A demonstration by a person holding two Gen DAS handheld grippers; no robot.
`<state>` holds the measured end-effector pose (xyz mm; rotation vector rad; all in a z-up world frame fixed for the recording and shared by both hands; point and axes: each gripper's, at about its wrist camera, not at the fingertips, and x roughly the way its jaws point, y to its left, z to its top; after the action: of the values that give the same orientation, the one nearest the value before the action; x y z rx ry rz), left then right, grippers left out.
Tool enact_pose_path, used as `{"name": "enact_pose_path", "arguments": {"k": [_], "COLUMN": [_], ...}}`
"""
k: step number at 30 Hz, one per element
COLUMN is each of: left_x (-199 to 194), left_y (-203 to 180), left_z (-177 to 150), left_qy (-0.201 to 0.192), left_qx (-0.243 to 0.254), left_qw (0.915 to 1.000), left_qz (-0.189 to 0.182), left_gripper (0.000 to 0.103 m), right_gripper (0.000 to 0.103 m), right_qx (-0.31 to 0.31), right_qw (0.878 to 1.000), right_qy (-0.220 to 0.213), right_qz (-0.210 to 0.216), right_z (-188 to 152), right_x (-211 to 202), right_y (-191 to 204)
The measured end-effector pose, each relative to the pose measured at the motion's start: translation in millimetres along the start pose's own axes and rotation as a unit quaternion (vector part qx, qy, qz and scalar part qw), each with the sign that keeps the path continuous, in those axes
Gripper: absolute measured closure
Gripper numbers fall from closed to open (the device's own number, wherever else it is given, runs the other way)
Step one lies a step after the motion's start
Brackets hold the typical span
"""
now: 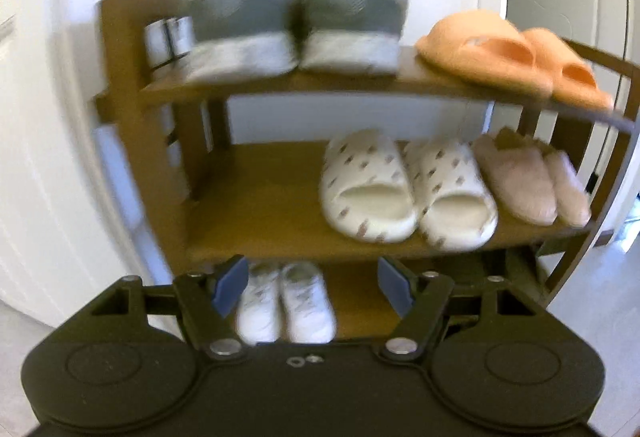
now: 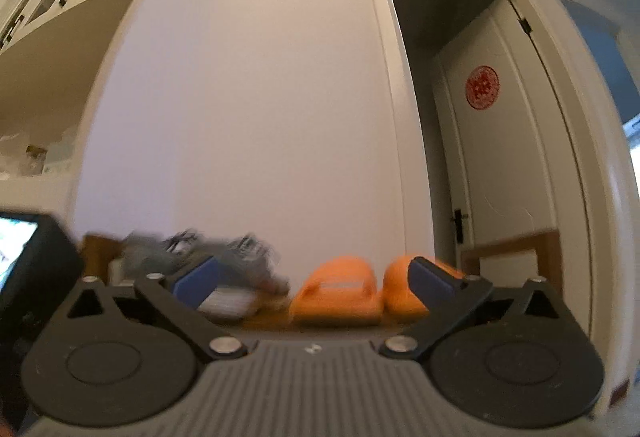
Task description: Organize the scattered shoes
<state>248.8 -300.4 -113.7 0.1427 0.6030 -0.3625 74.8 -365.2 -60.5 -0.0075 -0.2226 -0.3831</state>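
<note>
- Brown wooden shoe rack point(image 1: 280, 197) carries five pairs in the left wrist view: grey sneakers point(image 1: 296, 13) and orange slides point(image 1: 516, 53) on the top shelf, patterned white slides point(image 1: 408, 185) and pink fluffy slippers point(image 1: 532, 181) on the middle, white sneakers point(image 1: 284, 301) on the lowest.
- Each pair sits side by side, toes outward; no loose shoe shows in either view.
- Left tongs point(image 1: 312, 287) stand wide and empty before the lowest shelf; right tongs point(image 2: 316, 279) also wide and empty, level with the top shelf.
- Judgement: the rack looks ordered; floor beyond view is unseen, so scan it slowly, since both views are blurred.
</note>
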Motion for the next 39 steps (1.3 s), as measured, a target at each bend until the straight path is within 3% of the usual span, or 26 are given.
{"name": "enact_pose_path", "arguments": {"k": [6,11,16,20,23,29,39], "left_x": [-19.8,-30.7,-41.1,-52.9,-62.3,-73.7,-67.0], "left_y": [44.2,64.3,72.4,73.6,73.4,64.5,61.8], "left_z": [-60.5,-100.9,-131.2,-148.0,-154.4,-164.0,-169.3], "left_qy": [-0.016,-0.009,-0.003,0.014,0.022,0.028,0.039], "left_qx": [-0.013,-0.012,-0.002,0.002,0.003,0.025,0.022], "left_qw": [0.9996,0.9996,0.9987,0.9996,0.9997,0.9993,0.999], "left_qz": [0.018,0.026,0.051,0.023,0.008,0.0,-0.001], "left_gripper": [0.031,0.031,0.031,0.031,0.031,0.031,0.031], "right_gripper": [0.001,0.001,0.001,0.001,0.001,0.001,0.001], "right_qx": [0.041,0.047,0.042,0.039,0.063,0.076,0.093], "right_qw": [0.999,0.996,0.994,0.991,0.985,0.982,0.978], "right_qy": [0.023,0.071,0.1,0.124,0.154,0.168,0.181], "right_qz": [-0.021,-0.017,-0.027,-0.035,-0.043,-0.046,-0.053], "right_z": [-52.8,-94.3,-112.8,-127.1,-130.4,-132.5,-138.4], "right_x": [-78.6,-114.9,-147.4,-174.1,-182.7,-181.7,-176.0], "right_y": [33.8,58.6,63.5,66.4,61.7,54.8,50.5]}}
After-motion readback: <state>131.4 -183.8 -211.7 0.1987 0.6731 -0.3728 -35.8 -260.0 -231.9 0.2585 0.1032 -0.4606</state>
